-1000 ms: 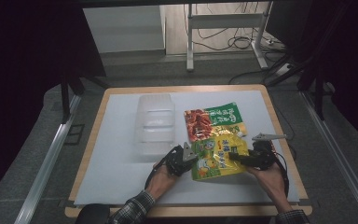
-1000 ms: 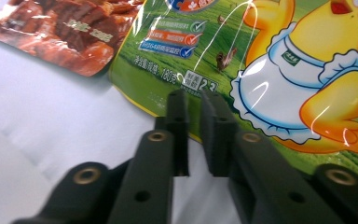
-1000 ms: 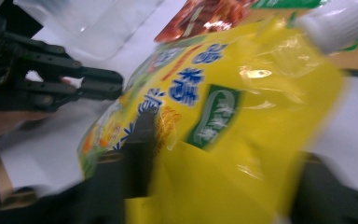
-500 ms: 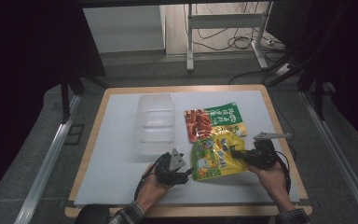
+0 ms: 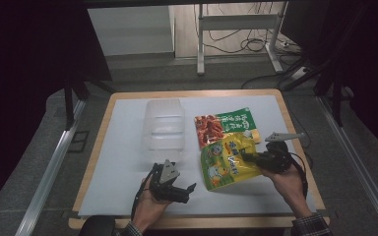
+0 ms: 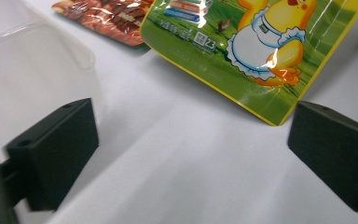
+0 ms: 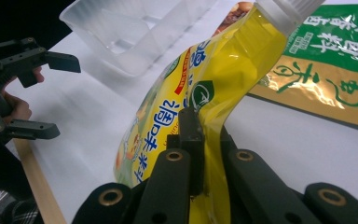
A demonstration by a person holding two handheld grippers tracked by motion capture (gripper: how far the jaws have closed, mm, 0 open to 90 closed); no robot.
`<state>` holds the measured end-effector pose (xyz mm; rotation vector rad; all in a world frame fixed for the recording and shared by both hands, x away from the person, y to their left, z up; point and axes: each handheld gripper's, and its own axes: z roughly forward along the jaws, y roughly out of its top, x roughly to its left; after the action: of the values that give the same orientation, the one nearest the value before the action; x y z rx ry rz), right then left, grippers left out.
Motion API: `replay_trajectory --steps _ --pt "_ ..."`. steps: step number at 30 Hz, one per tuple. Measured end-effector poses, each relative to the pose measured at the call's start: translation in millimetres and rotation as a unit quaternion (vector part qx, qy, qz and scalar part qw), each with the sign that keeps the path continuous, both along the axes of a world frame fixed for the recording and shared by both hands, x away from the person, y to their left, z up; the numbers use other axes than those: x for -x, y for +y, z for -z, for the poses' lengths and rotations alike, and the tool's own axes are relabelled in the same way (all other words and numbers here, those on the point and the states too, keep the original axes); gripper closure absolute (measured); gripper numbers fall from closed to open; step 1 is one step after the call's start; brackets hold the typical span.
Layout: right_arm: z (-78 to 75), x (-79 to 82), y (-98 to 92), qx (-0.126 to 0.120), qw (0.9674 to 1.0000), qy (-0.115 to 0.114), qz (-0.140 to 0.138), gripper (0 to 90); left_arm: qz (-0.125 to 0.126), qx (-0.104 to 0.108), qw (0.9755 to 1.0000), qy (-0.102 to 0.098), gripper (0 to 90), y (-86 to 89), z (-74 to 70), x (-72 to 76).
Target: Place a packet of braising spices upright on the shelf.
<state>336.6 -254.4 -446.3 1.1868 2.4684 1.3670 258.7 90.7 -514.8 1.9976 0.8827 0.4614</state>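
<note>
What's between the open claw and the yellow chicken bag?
Nothing: in the high view, only bare white table lies between the left claw and the yellow pouch.

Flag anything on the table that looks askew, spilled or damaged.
Nothing spilled or torn. The yellow spouted pouch is bent and lifted at one edge, pinched by the right gripper, and it overlaps the green and red snack packet. The clear plastic tray sits flat.

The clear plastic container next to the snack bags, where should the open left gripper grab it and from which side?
Probably the near end wall of the clear plastic container, approached from the person's side with one jaw inside and one outside. It stands open side up with thin upright walls, and its near rim faces the left gripper, whose jaws have just been opening with nothing between them.
</note>
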Motion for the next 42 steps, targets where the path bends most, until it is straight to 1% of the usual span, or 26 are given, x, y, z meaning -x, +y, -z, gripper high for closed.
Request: replay_trajectory --steps 2,3,4,5,6,7,10,13,14,15,16,18,21,22,26,31,35,38,42 --pt "-3.1 -1.0 1.3 -0.003 1.0000 0.000 -0.005 89.0 0.001 0.006 1.0000 0.000 0.0 1.4 -0.7 1.7" --pt "-7.5 -1.3 2.9 0.000 1.0000 -0.001 -0.008 89.1 0.001 0.003 1.0000 -0.002 0.0 1.8 -0.7 2.5" --pt "-7.5 -1.3 2.9 0.000 1.0000 -0.001 -0.008 89.1 0.001 0.001 1.0000 -0.005 0.0 1.9 -0.4 3.6" --pt "-12.4 -1.5 4.4 0.000 0.9999 -0.005 -0.013 89.1 0.003 -0.005 1.0000 -0.008 0.0 2.4 0.0 5.1" --pt "-12.4 -1.5 4.4 0.000 0.9999 -0.005 -0.013 89.1 0.003 -0.005 1.0000 -0.008 0.0 2.4 0.0 5.1" --pt "-14.5 -1.6 4.8 0.000 0.9999 -0.006 -0.014 89.1 0.002 -0.007 0.9999 -0.012 0.0 3.0 0.4 6.3" --pt "-26.2 -2.8 6.7 0.009 0.9996 -0.017 -0.021 89.1 -0.004 -0.015 0.9997 -0.020 0.0 4.5 1.0 7.6" --pt "-30.5 -3.8 6.7 0.010 0.9995 -0.020 -0.022 89.1 -0.001 -0.014 0.9995 -0.027 0.0 6.5 0.8 8.9" --pt "-34.0 -4.6 6.5 0.009 0.9994 -0.022 -0.025 89.2 -0.002 -0.017 0.9994 -0.032 0.0 7.0 0.6 9.6" --pt "-34.0 -4.6 6.5 0.009 0.9994 -0.022 -0.025 89.2 -0.002 -0.019 0.9991 -0.036 0.0 7.4 0.7 10.3" --pt "-37.1 -5.1 6.2 0.004 0.9994 -0.023 -0.026 89.2 -0.004 -0.022 0.9989 -0.042 0.0 7.7 1.0 11.0" --pt "-38.2 -5.4 6.2 0.003 0.9993 -0.025 -0.028 89.2 -0.007 -0.035 0.9982 -0.048 0.0 9.0 1.0 12.0" --pt "-44.2 -5.7 6.2 0.000 0.9985 -0.037 -0.042 89.3 -0.012 -0.038 0.9979 -0.051 0.0 11.0 1.6 12.8" --pt "-47.7 -6.2 6.4 0.000 0.9981 -0.041 -0.046 89.4 -0.014 -0.044 0.9973 -0.056 0.0 12.7 1.2 13.2" --pt "-52.4 -7.0 7.1 0.004 0.9976 -0.049 -0.048 89.4 -0.019 -0.042 0.9971 -0.061 0.0 15.0 0.1 14.5" --pt "-61.2 -10.2 7.3 0.011 0.9970 -0.063 -0.042 89.4 -0.023 -0.043 0.9964 -0.070 0.0 18.6 -0.2 16.5" --pt "-68.2 -13.9 7.1 0.019 0.9962 -0.075 -0.039 89.3 -0.023 -0.048 0.9953 -0.081 0.0 21.3 -1.4 18.3" --pt "-71.6 -17.6 7.1 0.025 0.9957 -0.080 -0.040 89.4 -0.019 -0.055 0.9951 -0.080 0.0 23.5 -2.2 19.1" --pt "-74.9 -24.9 8.7 0.030 0.9951 -0.084 -0.043 89.3 -0.021 -0.048 0.9957 -0.076 0.0 26.6 -2.4 19.8"
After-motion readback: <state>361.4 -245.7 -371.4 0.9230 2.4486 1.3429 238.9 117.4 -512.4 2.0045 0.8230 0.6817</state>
